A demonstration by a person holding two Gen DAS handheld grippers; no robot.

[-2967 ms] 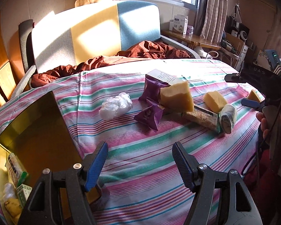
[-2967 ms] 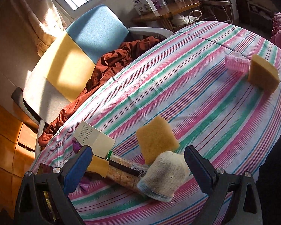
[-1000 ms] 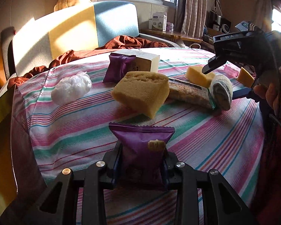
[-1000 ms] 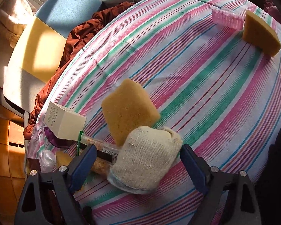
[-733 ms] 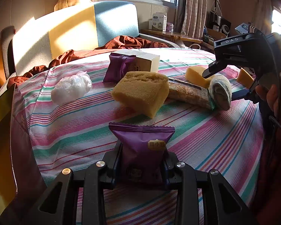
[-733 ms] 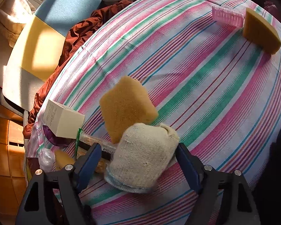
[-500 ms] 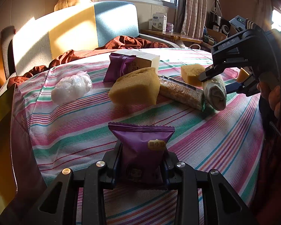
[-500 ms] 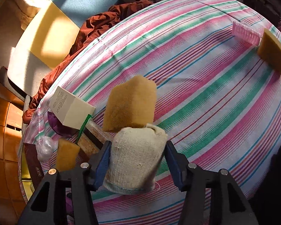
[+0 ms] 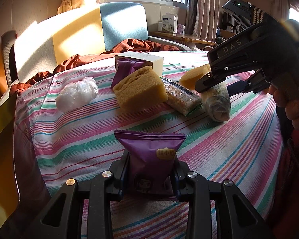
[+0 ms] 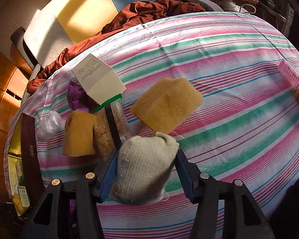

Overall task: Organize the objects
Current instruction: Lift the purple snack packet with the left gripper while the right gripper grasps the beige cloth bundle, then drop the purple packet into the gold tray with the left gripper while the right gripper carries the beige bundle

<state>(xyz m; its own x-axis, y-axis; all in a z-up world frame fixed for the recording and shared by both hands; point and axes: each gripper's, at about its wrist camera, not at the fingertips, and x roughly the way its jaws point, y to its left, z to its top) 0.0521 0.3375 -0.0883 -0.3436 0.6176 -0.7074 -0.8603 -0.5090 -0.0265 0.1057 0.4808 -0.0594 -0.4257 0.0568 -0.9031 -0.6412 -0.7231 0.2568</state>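
Rolled sock [image 10: 143, 165], off-white knit, sits pinched between the blue pads of the right gripper [image 10: 145, 174], just above the striped cloth and beside the long cereal bar packet [image 10: 111, 123]; in the left wrist view the same sock [image 9: 216, 101] hangs from that gripper [image 9: 219, 83] with its lower end near the cloth. Judged soft, light and compressible, it should tolerate a firm squeeze across its thick middle, where it is held now; a loose end could snag on neighbours. Purple snack pouch [image 9: 149, 155] stands upright in the left gripper [image 9: 149, 176], whose pads are pressed onto its lower half. It looks light, crinkly and somewhat slippery, its contents probably crushable, so a hold low on the sealed body seems apt.

Remaining items on the bench [image 10: 229, 79]: a large yellow sponge [image 10: 167, 107], a second sponge [image 10: 78, 133], a white carton [image 10: 97, 77], a second purple pouch [image 9: 127, 67], a knotted clear plastic bag [image 9: 77, 94], and a pink comb-like piece [image 10: 290, 73] near the far edge. All rest on a pink, green and white striped cloth, soft and liable to wrinkle. An open gold-lined box [image 9: 2, 139] stands at the left edge, holding a few packets. Beyond: a chair with a rust-coloured blanket, curtained window, low sunlight.
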